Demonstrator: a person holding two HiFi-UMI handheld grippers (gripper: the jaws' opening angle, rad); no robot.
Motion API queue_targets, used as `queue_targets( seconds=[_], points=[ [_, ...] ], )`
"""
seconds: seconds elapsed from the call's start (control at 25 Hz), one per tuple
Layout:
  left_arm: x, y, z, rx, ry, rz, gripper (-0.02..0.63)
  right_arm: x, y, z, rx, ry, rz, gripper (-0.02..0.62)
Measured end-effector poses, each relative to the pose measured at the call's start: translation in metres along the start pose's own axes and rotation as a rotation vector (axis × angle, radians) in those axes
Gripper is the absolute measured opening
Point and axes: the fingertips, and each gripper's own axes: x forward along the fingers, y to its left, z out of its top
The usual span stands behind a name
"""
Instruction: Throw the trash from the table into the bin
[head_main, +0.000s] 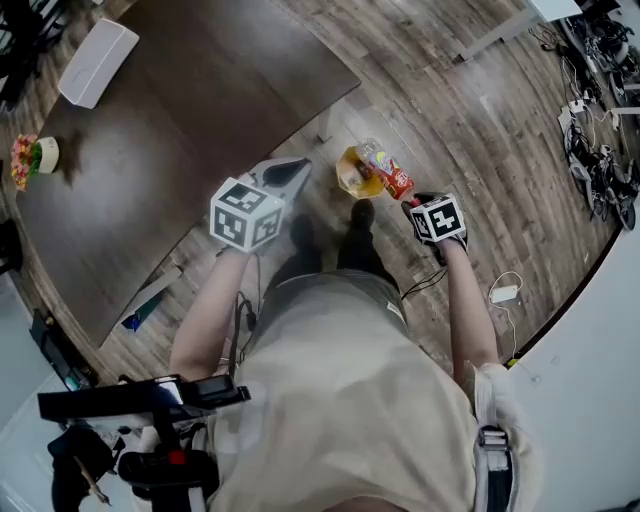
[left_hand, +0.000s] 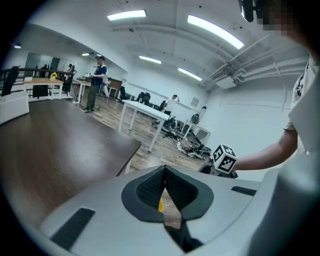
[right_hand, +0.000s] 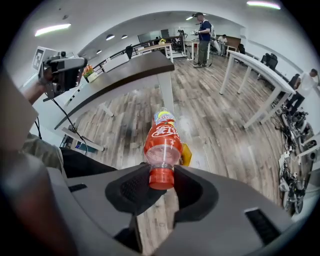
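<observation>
The clear plastic bottle (right_hand: 162, 142), with a glossy red label and a red cap, is gripped at the neck by the right gripper (right_hand: 162, 176). Its dark, textured fingers (right_hand: 129, 191) are clamped on either side of the cap. The bottle points down at the round yellow bin (head_main: 350, 178) on the plank floor (head_main: 480, 130). The left gripper (left_hand: 165, 174) is clenched on nothing, near the dark wood-grain counter (head_main: 200, 100).

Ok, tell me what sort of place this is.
Probably an open-plan office or lab: rows of white desks, strip lights on the ceiling, and a large dark table on wood flooring.
</observation>
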Motion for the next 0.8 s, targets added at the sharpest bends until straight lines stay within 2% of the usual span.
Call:
queue_targets(
  seconds=[0.32,0.56,0.8],
  points=[
    [0.067,-0.017,-0.010,-0.045,0.108,0.084,0.012,0.058,-0.055,-0.030,0.011,0.117,0.116,0.149],
    [0.112,-0.007,-0.036,-0.084,0.159,0.087,0.012,0.111,-0.075,-0.049,0.015,0.212,0.150,0.149],
    [0.147,0.009,-0.079,-0.119,0.221,0.068,0.012,0.168,-0.091,-0.064,0.010,0.315,0.140,0.149]
  ],
)
